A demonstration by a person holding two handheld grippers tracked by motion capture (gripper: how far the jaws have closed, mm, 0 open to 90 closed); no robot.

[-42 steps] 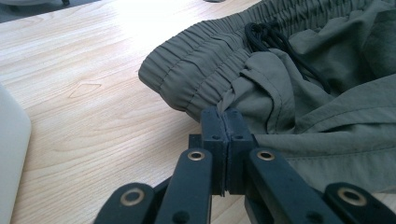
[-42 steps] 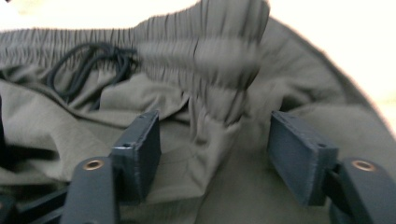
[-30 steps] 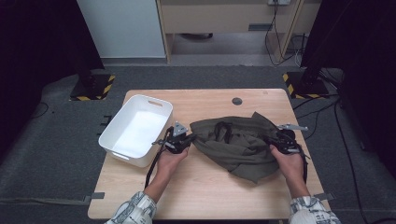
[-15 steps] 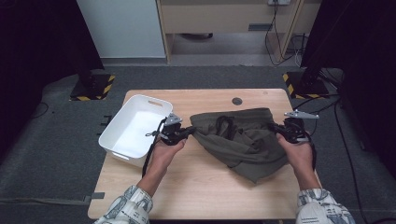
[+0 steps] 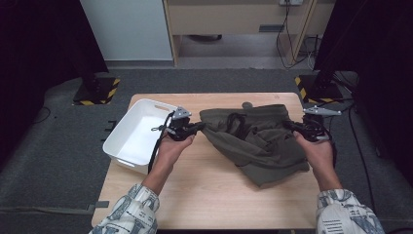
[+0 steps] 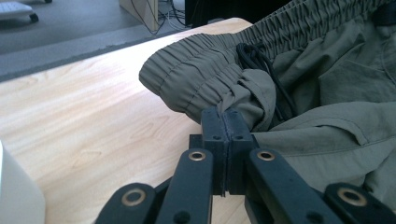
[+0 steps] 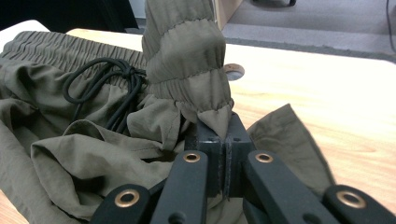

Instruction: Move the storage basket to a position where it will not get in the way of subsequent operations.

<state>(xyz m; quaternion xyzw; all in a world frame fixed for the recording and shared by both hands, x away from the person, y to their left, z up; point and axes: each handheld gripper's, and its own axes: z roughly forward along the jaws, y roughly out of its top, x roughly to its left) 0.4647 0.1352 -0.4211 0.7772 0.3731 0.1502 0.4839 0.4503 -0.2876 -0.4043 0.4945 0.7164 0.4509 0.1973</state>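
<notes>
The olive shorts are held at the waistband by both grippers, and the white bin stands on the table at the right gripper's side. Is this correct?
Not quite. The white bin stands at the left gripper's side, as the high view shows. The rest holds: the left gripper and the right gripper both hold the olive shorts at the waistband.

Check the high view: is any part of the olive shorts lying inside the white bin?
No. The white bin holds no cloth, and the olive shorts are spread over the wooden table to its right.

Black left gripper (image 5: 197, 127), black right gripper (image 5: 291, 126), brass-ringed screws, grey three-cornered plates, patterned white-and-blue sleeves (image 5: 131, 214)
</notes>
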